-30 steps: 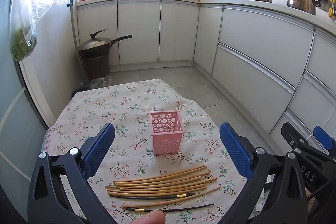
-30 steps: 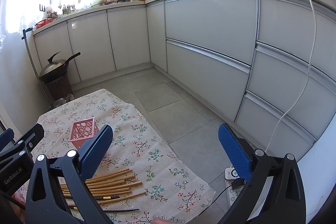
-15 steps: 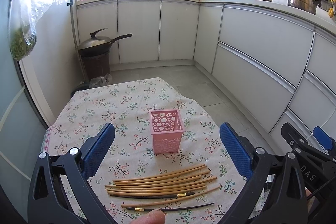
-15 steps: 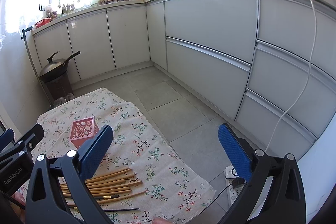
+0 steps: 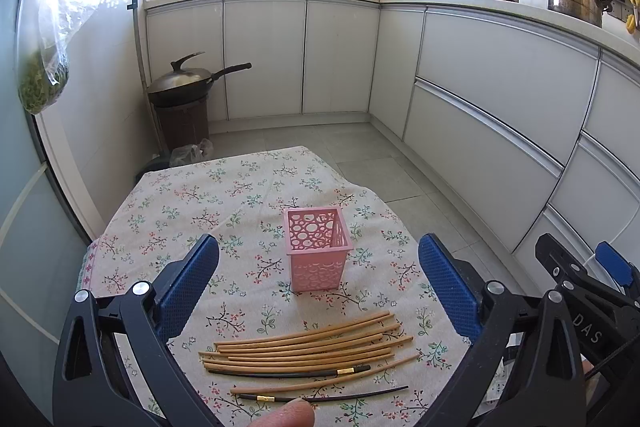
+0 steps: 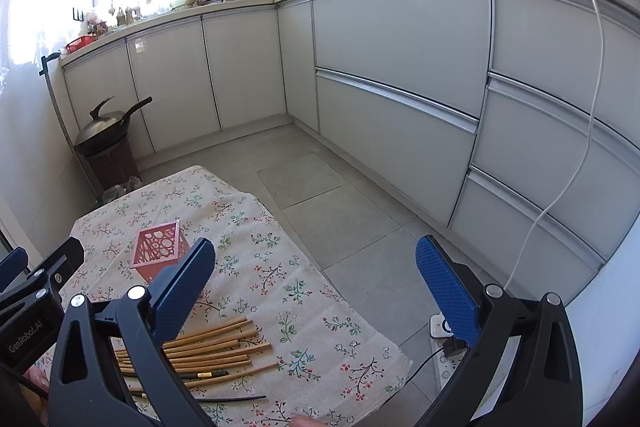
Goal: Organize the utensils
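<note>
Between the spread fingers of your left gripper (image 5: 318, 285) stands the pink basket (image 5: 318, 253), upright on the floral tablecloth (image 5: 192, 203), its open top facing up and nothing visible inside it. Your left tongs are wide apart, holding nothing, both blue pads (image 5: 188, 283) hanging above the cloth. Nearer to you than the basket, just below the gap of the left tongs, the chopsticks (image 5: 308, 347) lie flat in a loose bundle running crosswise, apart from the basket. Most are bamboo-coloured; two dark chopsticks (image 5: 288, 373) with gold bands lie at the near side of the bundle, the nearest one a little separate from the rest. A fingertip (image 5: 286, 415) shows at the bottom edge, just before that nearest dark stick.

Your right gripper (image 6: 316, 285) is also wide, gripping nothing. It sits off the right side of the table, so its gap frames the cloth's right edge and the grey floor tiles (image 6: 332, 219) beyond. From there, the chopsticks (image 6: 208, 347) lie under and behind its left finger, partly hidden by it, and the pink basket (image 6: 158, 253) stands farther ahead, to the left of that finger. A power strip (image 6: 444, 347) with a cable plugged in lies on the floor beside its right finger.
</note>
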Available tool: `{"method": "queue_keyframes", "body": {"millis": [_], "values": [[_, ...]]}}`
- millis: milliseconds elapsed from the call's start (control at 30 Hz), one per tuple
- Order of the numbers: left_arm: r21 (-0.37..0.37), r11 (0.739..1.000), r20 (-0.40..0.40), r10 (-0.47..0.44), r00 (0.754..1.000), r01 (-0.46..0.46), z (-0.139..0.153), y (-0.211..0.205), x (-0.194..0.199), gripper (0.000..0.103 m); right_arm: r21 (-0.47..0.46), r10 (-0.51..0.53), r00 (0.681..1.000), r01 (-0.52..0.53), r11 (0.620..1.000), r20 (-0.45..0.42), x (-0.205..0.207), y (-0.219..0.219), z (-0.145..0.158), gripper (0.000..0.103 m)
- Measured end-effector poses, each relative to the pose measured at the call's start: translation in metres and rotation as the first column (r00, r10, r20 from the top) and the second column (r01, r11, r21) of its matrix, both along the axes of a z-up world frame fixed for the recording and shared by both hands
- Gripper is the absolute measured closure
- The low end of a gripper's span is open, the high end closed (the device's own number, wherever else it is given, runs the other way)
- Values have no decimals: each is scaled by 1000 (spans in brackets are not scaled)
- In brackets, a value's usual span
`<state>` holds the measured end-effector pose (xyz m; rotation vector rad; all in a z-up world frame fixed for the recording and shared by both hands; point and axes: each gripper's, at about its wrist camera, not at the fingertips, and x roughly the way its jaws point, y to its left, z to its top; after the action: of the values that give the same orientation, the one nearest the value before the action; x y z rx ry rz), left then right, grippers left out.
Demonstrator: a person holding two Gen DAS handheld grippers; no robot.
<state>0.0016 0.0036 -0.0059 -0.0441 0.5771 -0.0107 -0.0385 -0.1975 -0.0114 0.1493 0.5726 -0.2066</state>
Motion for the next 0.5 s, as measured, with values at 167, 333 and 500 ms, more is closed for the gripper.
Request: {"method": "queue_keyframes", "body": {"millis": [167,333,500], "values": [[0,1000,-1,-1,1000,1,-1,0,0,7,1,0,1000,0,1000,-2,0,0,0,5],[1,1000,-2,-1,1000,1,-2,-1,1,7,3,1,1000,-1,1000,-3,1,0,0,5],[3,1000,-3,-1,1000,1,-3,-1,0,7,8,0,1000,0,1000,-8,1,-1,-1,5]]}}
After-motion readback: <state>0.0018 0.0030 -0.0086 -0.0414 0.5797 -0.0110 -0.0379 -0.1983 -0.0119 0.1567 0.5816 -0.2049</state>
